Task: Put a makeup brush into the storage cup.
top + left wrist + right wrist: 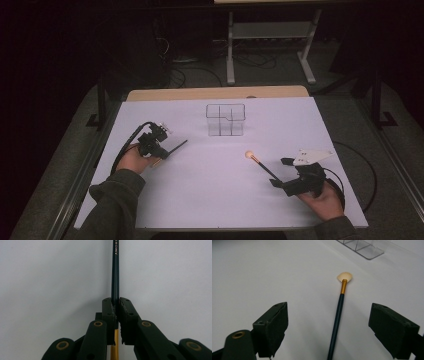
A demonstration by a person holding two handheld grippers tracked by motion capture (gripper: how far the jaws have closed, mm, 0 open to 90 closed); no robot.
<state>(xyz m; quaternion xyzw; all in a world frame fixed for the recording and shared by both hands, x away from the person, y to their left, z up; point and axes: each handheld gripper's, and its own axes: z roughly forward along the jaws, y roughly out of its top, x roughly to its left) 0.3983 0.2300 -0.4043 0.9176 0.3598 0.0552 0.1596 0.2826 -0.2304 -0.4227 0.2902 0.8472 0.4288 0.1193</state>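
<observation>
The left gripper (115,308) is clamped on a thin dark green brush handle with a gold band (115,272), which points away over the white table (210,195). The right gripper (337,325) is wide open around a second dark green fan brush with pale bristles (338,315), lying flat near a clear plastic organizer box (225,120)

Layout on the tabletop (200,200)

Divided box (225,120) at the far middle; fan brush (260,164) nearer, right of centre, between right tongs (281,172); second brush (175,147) at left, in left tongs (159,152).
</observation>
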